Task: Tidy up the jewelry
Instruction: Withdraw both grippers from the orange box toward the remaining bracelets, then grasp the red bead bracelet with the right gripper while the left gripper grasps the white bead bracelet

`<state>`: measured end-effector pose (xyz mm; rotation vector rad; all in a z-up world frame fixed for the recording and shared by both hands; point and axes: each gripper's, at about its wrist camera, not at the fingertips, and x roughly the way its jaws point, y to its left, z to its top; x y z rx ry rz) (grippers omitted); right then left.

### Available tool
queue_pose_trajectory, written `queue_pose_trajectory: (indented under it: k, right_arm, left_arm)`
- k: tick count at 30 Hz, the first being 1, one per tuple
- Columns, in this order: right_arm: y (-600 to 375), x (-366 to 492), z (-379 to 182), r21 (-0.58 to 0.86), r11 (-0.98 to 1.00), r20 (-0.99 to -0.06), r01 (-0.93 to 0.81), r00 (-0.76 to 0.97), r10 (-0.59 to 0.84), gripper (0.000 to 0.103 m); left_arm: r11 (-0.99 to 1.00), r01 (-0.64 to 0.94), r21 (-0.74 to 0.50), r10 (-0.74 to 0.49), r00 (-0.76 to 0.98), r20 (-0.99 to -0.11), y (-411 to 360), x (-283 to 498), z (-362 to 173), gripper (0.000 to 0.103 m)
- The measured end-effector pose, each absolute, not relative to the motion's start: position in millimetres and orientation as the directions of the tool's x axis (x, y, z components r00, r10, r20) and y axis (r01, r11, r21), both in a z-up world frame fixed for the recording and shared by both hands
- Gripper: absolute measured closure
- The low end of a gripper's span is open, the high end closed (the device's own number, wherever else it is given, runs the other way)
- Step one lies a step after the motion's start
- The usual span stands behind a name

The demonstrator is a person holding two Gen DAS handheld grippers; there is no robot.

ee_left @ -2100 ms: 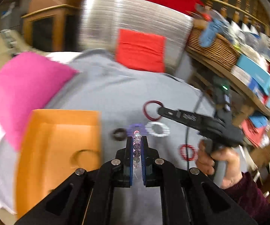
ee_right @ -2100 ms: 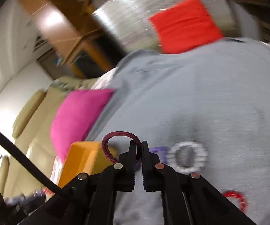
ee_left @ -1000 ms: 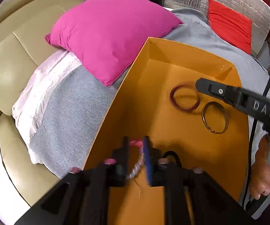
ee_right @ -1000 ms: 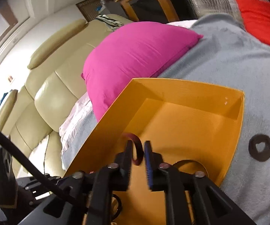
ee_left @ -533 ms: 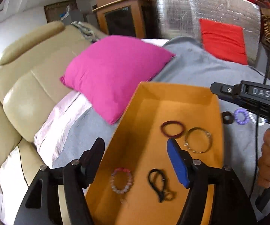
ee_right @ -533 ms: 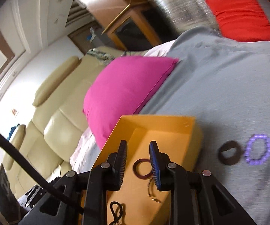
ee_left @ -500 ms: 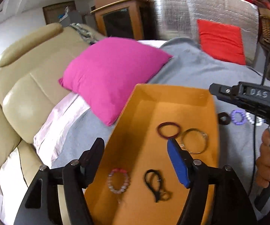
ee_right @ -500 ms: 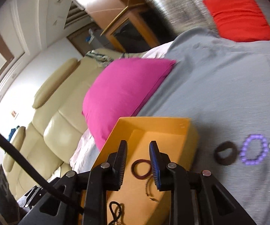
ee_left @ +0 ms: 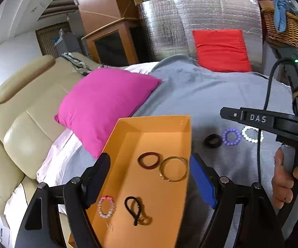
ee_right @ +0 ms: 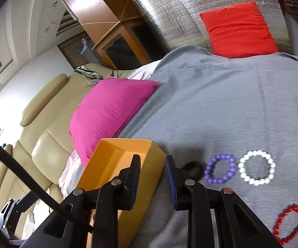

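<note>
An orange box point(ee_left: 165, 122) on the grey cloth holds a dark red band point(ee_left: 149, 160), a gold bangle point(ee_left: 173, 168), a pink bead bracelet point(ee_left: 106, 206) and a black hair tie point(ee_left: 135, 208). My left gripper point(ee_left: 149, 171) is open and empty above the box. My right gripper point(ee_right: 152, 166) is open and empty over the box's right wall point(ee_right: 147, 177); it also shows in the left wrist view point(ee_left: 252, 118). On the cloth lie a black ring point(ee_right: 193, 169), a purple bracelet point(ee_right: 220, 168), a white bracelet point(ee_right: 256, 167) and a red bracelet point(ee_right: 289, 223).
A pink pillow point(ee_left: 105, 105) lies left of the box on a beige sofa point(ee_left: 18, 128). A red cushion point(ee_left: 221, 49) leans on a silver foil panel point(ee_left: 169, 24) at the back. A wicker basket point(ee_left: 289, 26) stands at the far right.
Both grippers carried bracelets to the box, opened and let them go there. Both have since lifted and drawn back to the right, the right one wider open than half a second ago.
</note>
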<state>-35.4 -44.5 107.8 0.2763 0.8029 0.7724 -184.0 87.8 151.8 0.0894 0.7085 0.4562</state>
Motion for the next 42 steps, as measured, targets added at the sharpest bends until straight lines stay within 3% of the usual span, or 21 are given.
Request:
queue_pose_trajectory:
  k: [17, 23, 31, 39, 42]
  right_arm:
    - [-122.1, -22.5, 107.2, 0.467, 0.759, -0.568, -0.453, 0.505, 0.65, 0.076]
    - [-162.9, -15.7, 102.0, 0.455, 0.783, -0.596, -0.424, 0.509, 0.621, 0.076]
    - [-239.4, 12.6, 62.5, 0.464, 0.841, -0.745, -0.278, 0.392, 0.54, 0.076]
    - [-232.4, 15.1, 24.4, 0.401, 0.862, -0.855, -0.309, 0.212, 0.474, 0.076]
    - [-218.1, 6.2, 26.5, 0.33, 0.868, -0.872, -0.371, 0.234, 0.431, 0.074]
  left_arm:
    - [0.924, -0.268, 0.274, 0.381, 0.706, -0.597, 18.8, -165.5, 155.6, 0.024]
    - [0.948, -0.201, 0.245, 0.315, 0.674, -0.668, 4.8, -148.0, 138.8, 0.024]
    - [0.979, -0.164, 0.123, 0.193, 0.535, -0.822, 6.2, -109.0, 89.1, 0.024]
    - [0.988, -0.109, 0.106, 0.148, 0.528, -0.836, -6.0, -70.5, 82.6, 0.024]
    - [0.99, -0.089, 0.107, 0.137, 0.519, -0.844, -10.6, -52.1, 79.2, 0.024]
